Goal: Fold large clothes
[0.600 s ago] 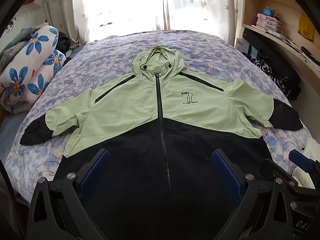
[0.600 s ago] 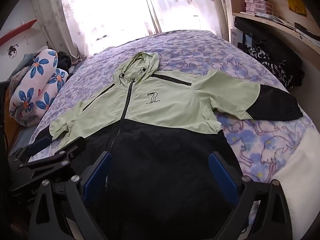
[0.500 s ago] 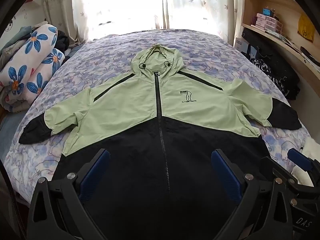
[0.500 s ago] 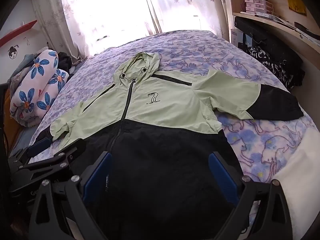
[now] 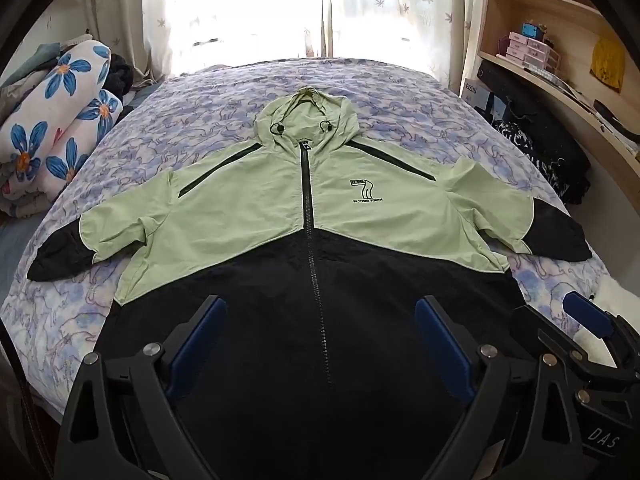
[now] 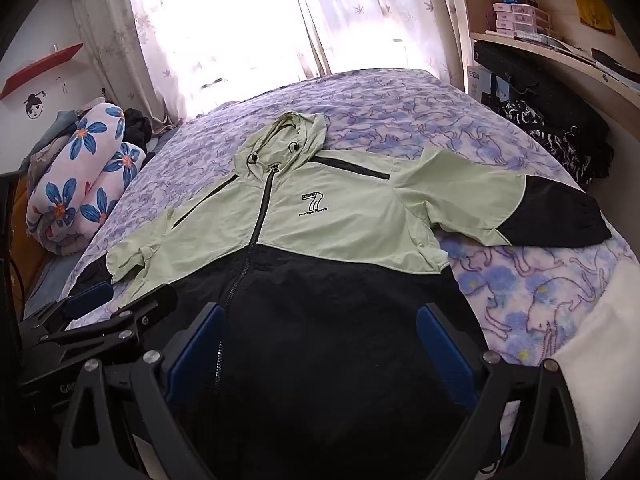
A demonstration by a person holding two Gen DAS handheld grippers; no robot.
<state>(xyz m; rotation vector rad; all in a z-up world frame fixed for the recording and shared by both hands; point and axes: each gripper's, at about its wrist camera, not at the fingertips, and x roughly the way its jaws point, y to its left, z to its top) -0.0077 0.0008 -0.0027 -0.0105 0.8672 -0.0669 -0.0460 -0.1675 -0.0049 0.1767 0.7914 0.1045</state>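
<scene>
A hooded jacket (image 5: 248, 220) (image 6: 344, 216), pale green above and black below, lies flat and zipped on the bed, hood toward the window, both sleeves spread sideways with black cuffs. My left gripper (image 5: 320, 312) hovers open over the black lower front, its blue pads either side of the zipper, nothing between them. My right gripper (image 6: 320, 320) is also open above the black hem area, right of the zipper. Each gripper shows at the edge of the other's view: the right gripper (image 5: 588, 320) and the left gripper (image 6: 88, 300).
The bed (image 5: 400, 96) has a purple patterned cover. A rolled floral quilt (image 5: 52, 128) lies at the left. Shelves with boxes (image 5: 528, 48) and dark bags (image 5: 540, 148) stand along the right. A bright curtained window (image 5: 248, 12) is behind the bed. A white cloth (image 6: 600, 352) lies at the near right.
Both views have shifted slightly; the jacket sits a little lower and nearer in the frames. Jaws stay wide, and the jacket has not moved on the bed.
</scene>
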